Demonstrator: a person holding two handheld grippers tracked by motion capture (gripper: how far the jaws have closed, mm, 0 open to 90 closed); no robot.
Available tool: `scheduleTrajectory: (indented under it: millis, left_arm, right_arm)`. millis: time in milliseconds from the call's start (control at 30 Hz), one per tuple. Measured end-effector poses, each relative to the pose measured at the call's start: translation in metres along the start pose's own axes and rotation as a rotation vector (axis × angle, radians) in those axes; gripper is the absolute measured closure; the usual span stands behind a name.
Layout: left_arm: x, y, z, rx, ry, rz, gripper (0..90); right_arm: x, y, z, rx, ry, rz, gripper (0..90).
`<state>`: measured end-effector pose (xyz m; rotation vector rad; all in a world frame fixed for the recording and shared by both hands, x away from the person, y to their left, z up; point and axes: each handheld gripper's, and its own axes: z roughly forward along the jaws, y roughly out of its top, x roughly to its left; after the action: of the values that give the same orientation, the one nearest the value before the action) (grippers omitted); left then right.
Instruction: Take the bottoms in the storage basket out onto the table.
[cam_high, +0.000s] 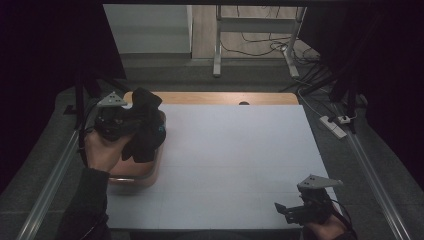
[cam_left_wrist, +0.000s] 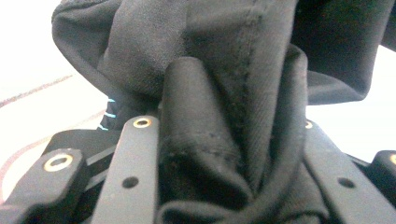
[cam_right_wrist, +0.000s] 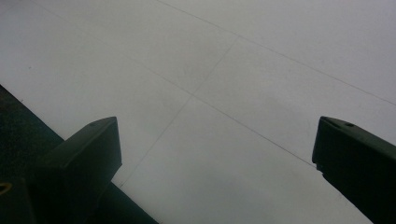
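The left gripper (cam_high: 131, 121) is closed on a bunched black cloth (cam_high: 145, 127); in the left gripper view its two fingers (cam_left_wrist: 133, 172) press folds of the cloth (cam_left_wrist: 219, 116) between them, and the fabric rises above and spills out past both fingertips. A bit of cyan stitching shows on the cloth just outside the left finger. In the high view the cloth hangs from the fingers over a shallow brown tray (cam_high: 145, 175) at the left edge of the white desk (cam_high: 235, 160); whether its lower folds touch the tray cannot be told. The person's left hand (cam_high: 102, 150) grips the tool from behind. The right gripper (cam_high: 282, 209) sits well apart at the desk's near right corner, its fingers (cam_right_wrist: 84, 154) spread wide with nothing but bare desk surface (cam_right_wrist: 224, 93) between them, and the desk's dark edge lies beside its left finger.
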<state>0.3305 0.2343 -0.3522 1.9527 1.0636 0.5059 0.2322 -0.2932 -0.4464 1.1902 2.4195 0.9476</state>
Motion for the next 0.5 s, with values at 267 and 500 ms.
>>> scheduleTrajectory:
  millis: [267,500]
  left_arm:
    - [-0.012,0.006,0.004,-0.012,-0.019,0.023,64.0]
    - [-0.023,0.012,0.007,-0.028,-0.055,0.039,64.0]
  right_arm:
    - [0.000,0.000,0.000,-0.003,0.002,0.004,1.1]
    - [-0.001,0.000,0.000,-0.006,0.007,0.009,1.1]
